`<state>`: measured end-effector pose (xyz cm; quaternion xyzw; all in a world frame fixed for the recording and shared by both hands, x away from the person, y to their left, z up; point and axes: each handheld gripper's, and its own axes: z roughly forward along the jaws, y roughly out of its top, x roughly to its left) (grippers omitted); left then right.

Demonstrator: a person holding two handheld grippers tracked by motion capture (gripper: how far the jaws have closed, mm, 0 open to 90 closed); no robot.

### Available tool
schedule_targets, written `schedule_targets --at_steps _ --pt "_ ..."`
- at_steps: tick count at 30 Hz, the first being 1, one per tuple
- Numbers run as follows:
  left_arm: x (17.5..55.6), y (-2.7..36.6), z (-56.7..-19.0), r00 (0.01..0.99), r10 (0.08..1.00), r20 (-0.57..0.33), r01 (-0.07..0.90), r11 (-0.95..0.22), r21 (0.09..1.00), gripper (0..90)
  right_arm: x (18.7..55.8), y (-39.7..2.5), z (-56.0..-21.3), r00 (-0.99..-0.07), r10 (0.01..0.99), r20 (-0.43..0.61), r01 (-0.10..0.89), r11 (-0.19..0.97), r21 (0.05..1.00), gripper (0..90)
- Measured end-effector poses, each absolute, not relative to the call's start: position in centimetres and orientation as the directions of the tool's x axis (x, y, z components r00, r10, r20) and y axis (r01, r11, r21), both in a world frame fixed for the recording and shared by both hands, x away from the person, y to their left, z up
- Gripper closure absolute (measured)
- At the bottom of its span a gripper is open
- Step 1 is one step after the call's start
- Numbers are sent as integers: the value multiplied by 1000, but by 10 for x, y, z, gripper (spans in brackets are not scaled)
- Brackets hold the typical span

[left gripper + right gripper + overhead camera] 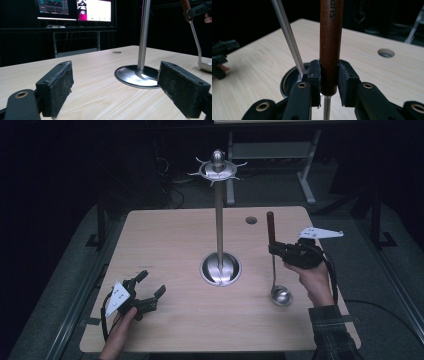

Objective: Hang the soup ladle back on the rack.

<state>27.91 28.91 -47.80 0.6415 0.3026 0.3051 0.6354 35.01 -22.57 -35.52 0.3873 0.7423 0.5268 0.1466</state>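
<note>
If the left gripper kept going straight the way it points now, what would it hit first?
Probably the round base of the metal stand. In the left gripper view it lies just ahead between the open left gripper fingers, slightly right of centre, so a glancing miss is possible.

Claw [329, 80] around ladle handle [331, 37]

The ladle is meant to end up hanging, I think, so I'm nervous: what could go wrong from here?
1. The right claw pinches only the low end of the ladle's wooden handle, so the ladle may swivel or slip when lifted.
2. The stand's hooks sit high on a thin pole; a bump there might tip the hanging stand.
3. The left claw is open and away from the base, so it steadies nothing.
</note>
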Motion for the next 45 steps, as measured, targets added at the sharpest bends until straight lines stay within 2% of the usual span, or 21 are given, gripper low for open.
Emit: schedule_targets --at_steps 7,13,19,45 --pt "279 289 -478 631 776 7 1 -10 1000 128 349 -224 -351 -677 716 174 392 150 908 732" --pt "279 289 -478 631 776 13 -3 -14 1000 128 346 -218 -343 -679 725 116 330 160 931 731" --pt "279 289 -478 630 776 11 -3 -12 1000 128 347 -216 -333 -687 716 123 308 134 942 730" --pt "280 289 -478 630 777 7 -2 -8 1000 128 341 -193 -271 -758 649 65 194 129 972 730"
